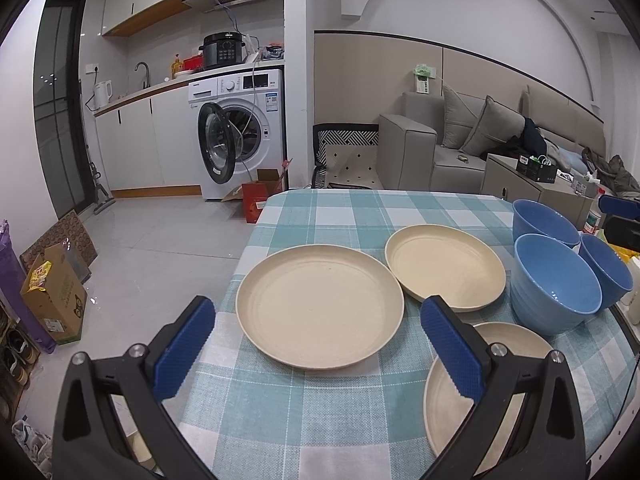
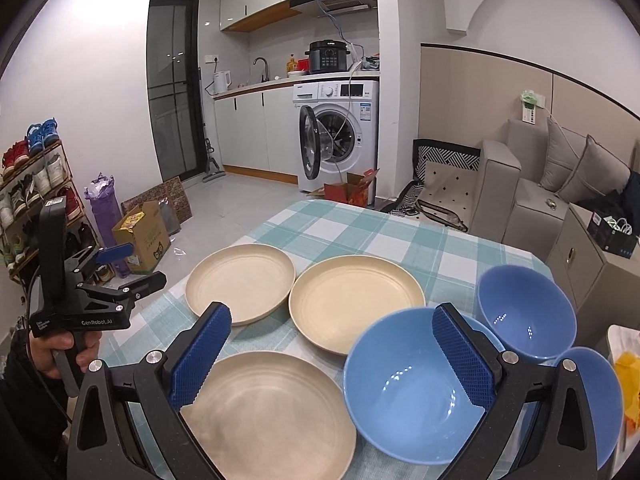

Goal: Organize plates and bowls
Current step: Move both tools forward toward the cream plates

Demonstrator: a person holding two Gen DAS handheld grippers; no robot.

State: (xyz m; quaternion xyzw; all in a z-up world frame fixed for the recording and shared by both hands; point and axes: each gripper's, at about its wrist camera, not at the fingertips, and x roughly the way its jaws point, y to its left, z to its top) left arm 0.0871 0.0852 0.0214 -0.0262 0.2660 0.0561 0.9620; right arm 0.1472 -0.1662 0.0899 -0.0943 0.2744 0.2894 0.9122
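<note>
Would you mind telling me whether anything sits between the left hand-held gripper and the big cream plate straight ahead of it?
Nothing visible does. The left hand-held gripper is open, and only bare checked tablecloth lies before the big cream plate.

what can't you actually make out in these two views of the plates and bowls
- Nearest plate, left wrist view: part hidden behind the left gripper's finger.
- Third bowl, right wrist view: mostly covered by the right gripper.
- Yellow item, right wrist view: cut off by the edge.
</note>
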